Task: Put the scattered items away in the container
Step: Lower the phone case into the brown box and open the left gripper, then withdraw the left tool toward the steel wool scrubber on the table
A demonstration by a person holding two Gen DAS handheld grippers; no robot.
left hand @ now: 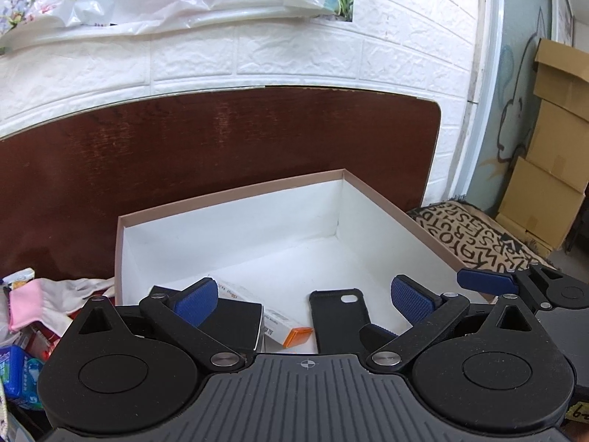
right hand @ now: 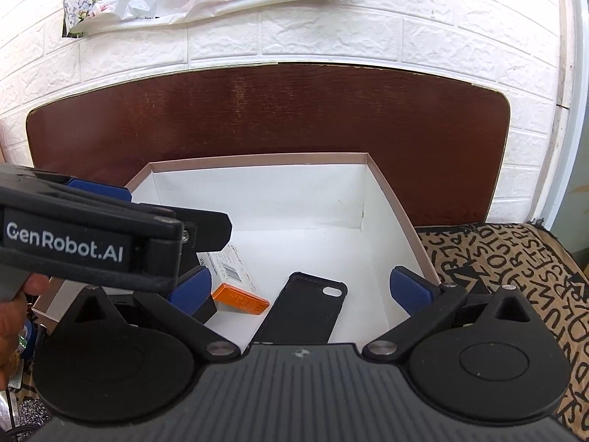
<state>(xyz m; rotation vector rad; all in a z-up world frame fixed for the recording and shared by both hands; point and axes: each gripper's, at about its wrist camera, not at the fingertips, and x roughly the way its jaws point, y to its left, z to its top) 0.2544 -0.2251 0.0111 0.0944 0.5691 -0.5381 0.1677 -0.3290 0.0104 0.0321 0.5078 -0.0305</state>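
Note:
A pink-rimmed white box (left hand: 235, 235) (right hand: 386, 199) stands on the dark wooden table. Inside lie a black phone case (left hand: 335, 320) (right hand: 309, 309), a white carton with an orange end (left hand: 291, 331) (right hand: 239, 294) and a black flat box (left hand: 232, 320). My left gripper (left hand: 303, 300) hangs open and empty over the box's near part; it shows from the side in the right wrist view (right hand: 110, 221). My right gripper (right hand: 300, 289) is open and empty over the phone case; its fingertip (left hand: 486, 281) shows at the box's right rim.
Scattered items lie left of the box: a pink and white cloth (left hand: 44, 302), a blue packet (left hand: 18, 375) and small boxes. A letter-patterned blanket (right hand: 515, 280) (left hand: 475, 232) lies to the right. Cardboard boxes (left hand: 552, 147) stand at far right. A white brick wall is behind the table.

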